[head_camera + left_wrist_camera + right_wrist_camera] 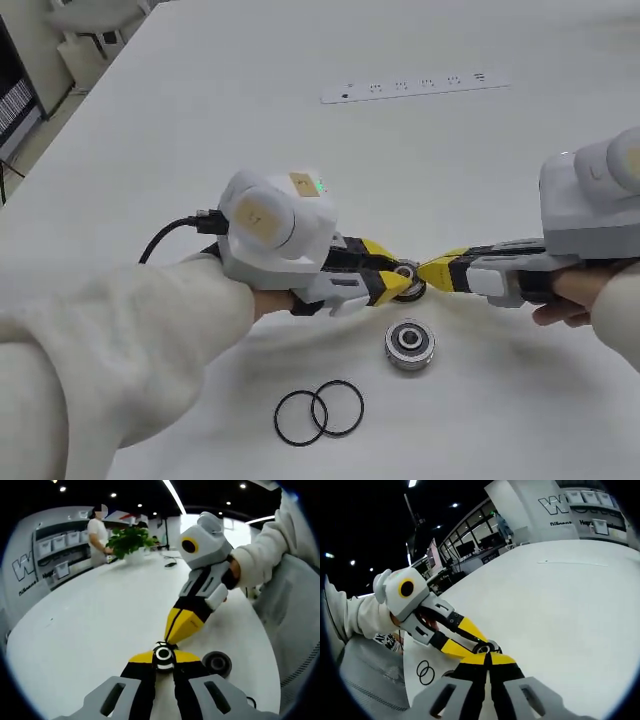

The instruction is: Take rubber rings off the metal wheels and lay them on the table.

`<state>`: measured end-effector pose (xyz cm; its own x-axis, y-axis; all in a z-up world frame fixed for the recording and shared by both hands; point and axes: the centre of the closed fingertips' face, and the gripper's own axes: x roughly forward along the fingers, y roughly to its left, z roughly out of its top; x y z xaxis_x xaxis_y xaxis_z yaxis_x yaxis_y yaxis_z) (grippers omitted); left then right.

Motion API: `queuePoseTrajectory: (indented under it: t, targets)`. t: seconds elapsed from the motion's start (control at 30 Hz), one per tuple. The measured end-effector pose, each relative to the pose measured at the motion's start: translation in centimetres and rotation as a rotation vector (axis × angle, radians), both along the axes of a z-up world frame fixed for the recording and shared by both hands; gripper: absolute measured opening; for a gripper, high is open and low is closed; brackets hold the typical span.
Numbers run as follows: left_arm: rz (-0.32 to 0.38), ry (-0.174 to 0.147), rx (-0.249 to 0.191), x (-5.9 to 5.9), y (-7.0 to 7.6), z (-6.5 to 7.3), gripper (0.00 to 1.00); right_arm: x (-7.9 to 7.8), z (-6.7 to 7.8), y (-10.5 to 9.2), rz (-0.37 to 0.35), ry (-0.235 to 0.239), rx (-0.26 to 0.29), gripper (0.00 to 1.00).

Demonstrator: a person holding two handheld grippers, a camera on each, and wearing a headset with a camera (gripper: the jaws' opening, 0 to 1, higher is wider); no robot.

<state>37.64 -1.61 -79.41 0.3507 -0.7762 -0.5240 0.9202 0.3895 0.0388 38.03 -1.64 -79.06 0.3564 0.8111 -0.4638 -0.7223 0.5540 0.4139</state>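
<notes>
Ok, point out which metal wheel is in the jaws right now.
The farther metal wheel, clamped in the jaws of the left gripper, with the right gripper touching it. The other wheel lies free on the table, nearer the two rubber rings.

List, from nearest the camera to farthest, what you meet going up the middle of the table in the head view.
rubber rings, two lying overlapped → loose metal wheel on the table → gripped metal wheel, up between the jaw tips → white power strip
</notes>
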Motion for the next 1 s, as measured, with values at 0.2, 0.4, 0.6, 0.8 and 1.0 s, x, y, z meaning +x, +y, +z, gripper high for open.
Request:
queuePoseTrajectory:
  t: [0.2, 0.4, 0.6, 0.8, 1.0]
  targets:
    - [-0.001, -0.001, 0.003, 0.1, 0.0, 0.0, 0.13, -0.3, 0.5, 0.7, 0.027, -0.019, 0.008, 0.00]
    - [0.003, -0.008, 0.011, 0.1, 0.0, -0.1, 0.13, -0.1, 0.3, 0.5, 0.022, -0.005, 0.018, 0.00]
    - [0.000, -0.016, 0.015, 0.2, 0.0, -0.1, 0.13, -0.2, 0.6, 0.6, 0.028, -0.010, 0.026, 0.00]
    - [0.002, -0.018, 0.013, 0.2, 0.0, -0.1, 0.13, -0.4, 1.1, 0.9, 0.043, -0.008, 0.060, 0.00]
    - [0.014, -0.017, 0.008, 0.2, 0.0, -0.1, 0.13, -0.6, 1.2, 1.0, 0.051, -0.012, 0.064, 0.00]
